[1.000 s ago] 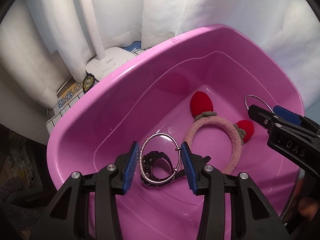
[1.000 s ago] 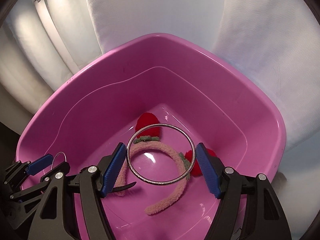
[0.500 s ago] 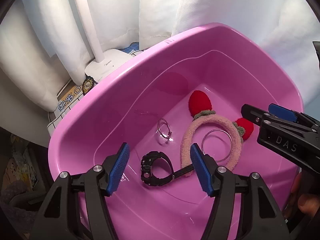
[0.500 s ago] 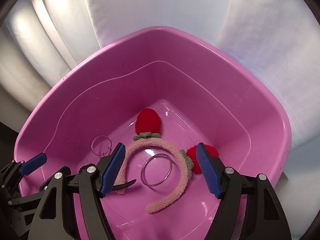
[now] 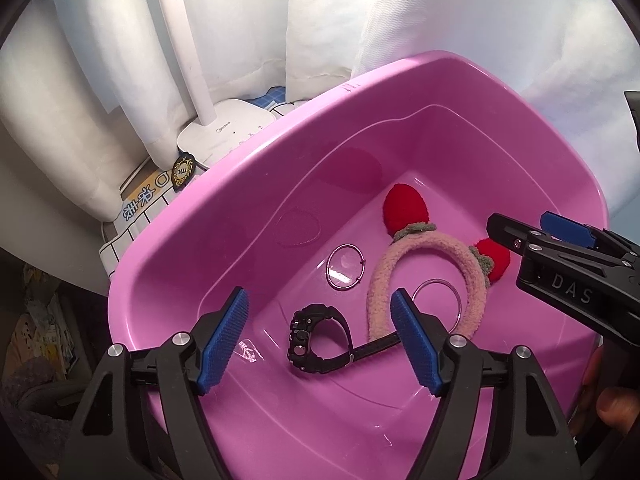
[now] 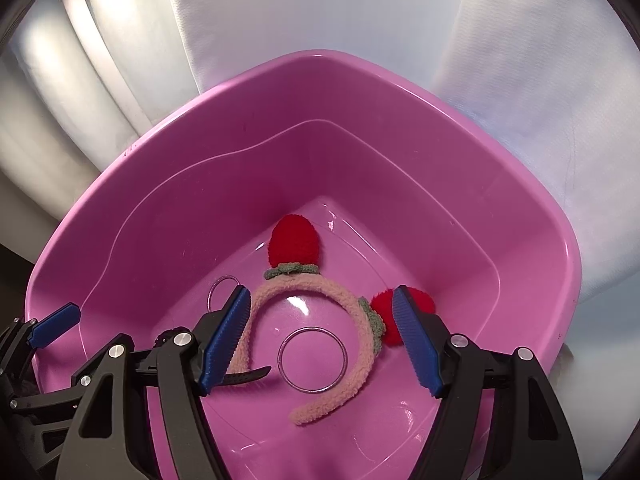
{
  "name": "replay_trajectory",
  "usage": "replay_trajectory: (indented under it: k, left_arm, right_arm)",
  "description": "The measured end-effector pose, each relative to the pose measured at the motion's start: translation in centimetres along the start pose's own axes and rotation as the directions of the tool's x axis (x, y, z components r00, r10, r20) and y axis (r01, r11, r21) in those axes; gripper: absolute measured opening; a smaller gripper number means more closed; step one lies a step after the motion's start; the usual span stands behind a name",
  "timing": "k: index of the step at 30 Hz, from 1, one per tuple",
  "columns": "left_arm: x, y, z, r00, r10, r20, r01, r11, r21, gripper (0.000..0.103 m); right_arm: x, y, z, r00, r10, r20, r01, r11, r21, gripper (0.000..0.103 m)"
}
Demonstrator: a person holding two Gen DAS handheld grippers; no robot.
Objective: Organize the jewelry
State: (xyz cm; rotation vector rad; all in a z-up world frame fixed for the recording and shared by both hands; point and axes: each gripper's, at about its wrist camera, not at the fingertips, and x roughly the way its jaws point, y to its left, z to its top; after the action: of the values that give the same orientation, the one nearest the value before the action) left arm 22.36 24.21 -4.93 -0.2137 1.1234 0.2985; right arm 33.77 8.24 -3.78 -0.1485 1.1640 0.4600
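A pink plastic basin (image 5: 224,208) (image 6: 400,92) holds a black watch (image 5: 316,340), a pink fuzzy headband with red strawberry ears (image 5: 432,252) (image 6: 320,284), and two silver bangles. One bangle (image 5: 346,267) (image 6: 221,292) lies left of the headband. The other bangle (image 5: 437,300) (image 6: 312,360) lies inside the headband's arc. My left gripper (image 5: 320,340) is open and empty above the watch. My right gripper (image 6: 320,340) is open and empty above the second bangle; it also shows in the left wrist view (image 5: 560,264).
A white lamp base (image 5: 224,132) with its stem stands behind the basin on the left, beside a printed cloth with a badge (image 5: 182,168). White curtains hang behind everything. A finger (image 5: 616,404) shows at the lower right.
Both grippers opened and let go of their silver bangles, which fell and now lie on the basin floor. Both grippers have lifted slightly.
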Motion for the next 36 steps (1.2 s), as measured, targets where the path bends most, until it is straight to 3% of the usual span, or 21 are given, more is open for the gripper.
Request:
replay_trajectory:
  k: [11,22,30,36]
  left_arm:
    - [-0.3,0.5,-0.2,1.0,-0.019,-0.002,0.019,1.0,-0.011,0.073]
    - [-2.1,1.1,-0.4,0.998,-0.047,0.033,0.047,0.999,-0.01,0.083]
    - [-6.0,0.5,-1.8,0.989,-0.089,0.116,0.079,0.993,0.087,0.093]
    - [-8.8,-1.1,-3.7,0.976,-0.142,0.167,0.111,0.977,0.184,0.094]
  right_arm:
    - [-0.4,0.0,-0.1,1.0,0.002,-0.009,-0.002,1.0,0.005,0.07]
    - [-2.3,0.2,-0.7,1.0,-0.021,0.021,0.021,1.0,0.007,0.074]
    - [-7.8,-0.6,-3.1,0.991,-0.027,0.129,0.023,0.999,0.032,0.075]
    - [-12.7,-3.5,-7.9,0.983,-0.052,0.178,0.034,0.994,0.106,0.076]
